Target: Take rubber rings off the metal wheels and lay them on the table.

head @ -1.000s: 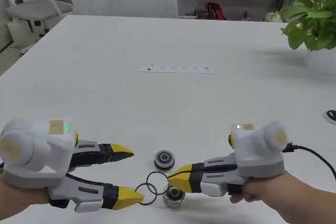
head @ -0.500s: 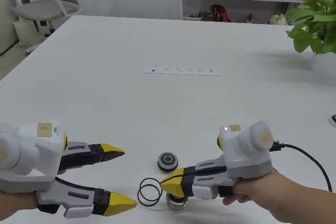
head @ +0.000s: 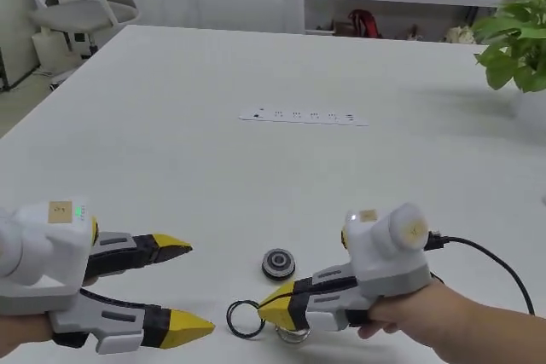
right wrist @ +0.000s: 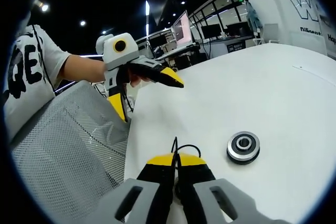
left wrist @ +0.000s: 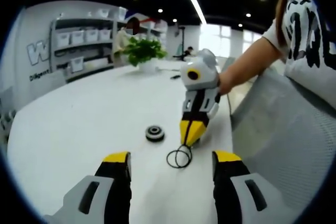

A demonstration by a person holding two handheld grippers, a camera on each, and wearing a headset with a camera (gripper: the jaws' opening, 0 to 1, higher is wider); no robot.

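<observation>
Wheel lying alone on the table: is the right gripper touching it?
Apart. The right gripper view shows bare table between the wheel and the right gripper, whose jaws are shut on a rubber ring.

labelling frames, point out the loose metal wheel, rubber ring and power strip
loose metal wheel (head: 278,262), head view, centre hub
rubber ring (head: 229,319), head view, left arc
power strip (head: 303,116), head view, top face middle
</observation>
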